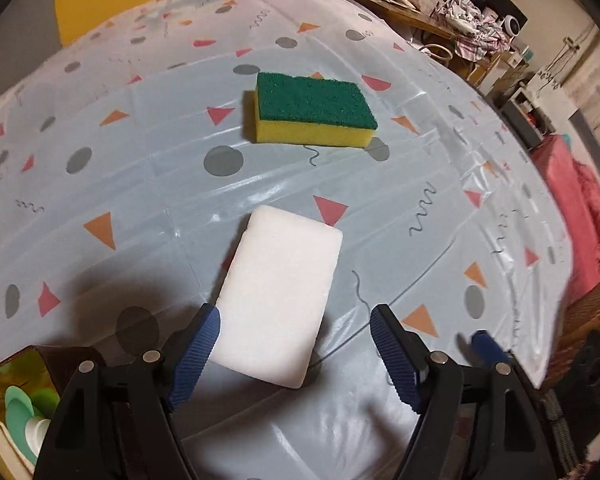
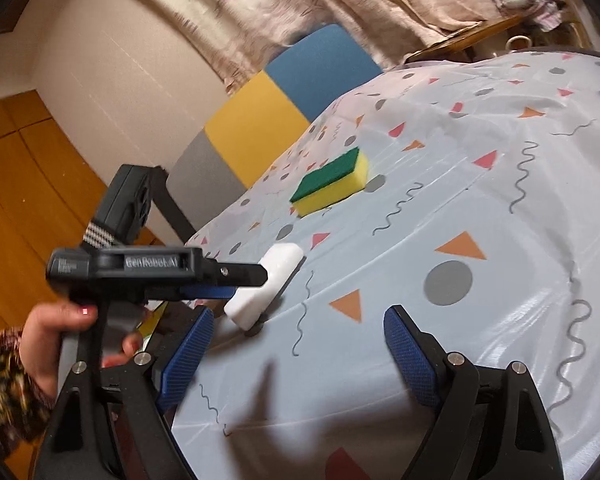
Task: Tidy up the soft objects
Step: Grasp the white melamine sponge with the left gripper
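Left wrist: gripper (image 1: 296, 354) wide around white sponge (image 1: 278, 300)

The white sponge (image 1: 278, 300) is a plain rectangular block with rounded corners, and it lies flat on the patterned tablecloth (image 1: 140, 184), with its long side pointing away from the left wrist camera and a little tilted to the right. The green and yellow sponge (image 1: 314, 110) is a thick yellow block with a dark green scouring layer on top; it also lies flat, green side up, farther across the tablecloth and well apart from the white one. In the right wrist view the white sponge (image 2: 268, 286) is partly hidden, and the green and yellow sponge (image 2: 332, 182) lies beyond it.
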`<state>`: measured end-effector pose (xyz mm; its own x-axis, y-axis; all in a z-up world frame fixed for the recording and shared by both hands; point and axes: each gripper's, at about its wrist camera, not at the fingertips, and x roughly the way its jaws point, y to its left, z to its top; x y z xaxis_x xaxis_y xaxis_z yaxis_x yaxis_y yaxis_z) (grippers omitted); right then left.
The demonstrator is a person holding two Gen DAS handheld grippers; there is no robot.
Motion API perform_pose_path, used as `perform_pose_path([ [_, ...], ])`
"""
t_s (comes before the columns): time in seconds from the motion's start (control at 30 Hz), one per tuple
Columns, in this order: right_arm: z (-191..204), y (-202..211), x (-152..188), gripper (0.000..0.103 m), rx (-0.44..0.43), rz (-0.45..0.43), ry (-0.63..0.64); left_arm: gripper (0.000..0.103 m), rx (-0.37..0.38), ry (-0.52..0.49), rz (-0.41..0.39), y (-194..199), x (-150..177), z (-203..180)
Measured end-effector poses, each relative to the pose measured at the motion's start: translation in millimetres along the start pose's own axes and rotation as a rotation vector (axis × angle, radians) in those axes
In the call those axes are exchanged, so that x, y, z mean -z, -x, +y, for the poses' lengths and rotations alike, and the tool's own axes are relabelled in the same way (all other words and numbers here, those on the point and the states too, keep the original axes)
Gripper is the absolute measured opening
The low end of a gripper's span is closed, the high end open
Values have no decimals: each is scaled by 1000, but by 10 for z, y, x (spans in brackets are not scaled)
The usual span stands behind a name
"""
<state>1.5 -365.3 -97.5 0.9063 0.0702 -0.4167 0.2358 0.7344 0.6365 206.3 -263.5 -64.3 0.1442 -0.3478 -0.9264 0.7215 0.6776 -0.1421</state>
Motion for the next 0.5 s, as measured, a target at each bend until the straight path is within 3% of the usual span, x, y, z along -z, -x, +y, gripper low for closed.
perform_pose_path([
  [0.13,-2,4,-7,88,-2,-6,-1,76,-81,-5,-38,-11,67,-52],
  [0.3,-4,4,-16,88,3,1,-1,62,-154,-34,-71,4,179,-145],
  [0.4,-9,2,-23,88,7,4,-5,51,-155,-26,-91,43,262,-153],
  [0.5,-23,19,-68,88,66,6,-31,51,-117,33,-113,92,338,-85],
])
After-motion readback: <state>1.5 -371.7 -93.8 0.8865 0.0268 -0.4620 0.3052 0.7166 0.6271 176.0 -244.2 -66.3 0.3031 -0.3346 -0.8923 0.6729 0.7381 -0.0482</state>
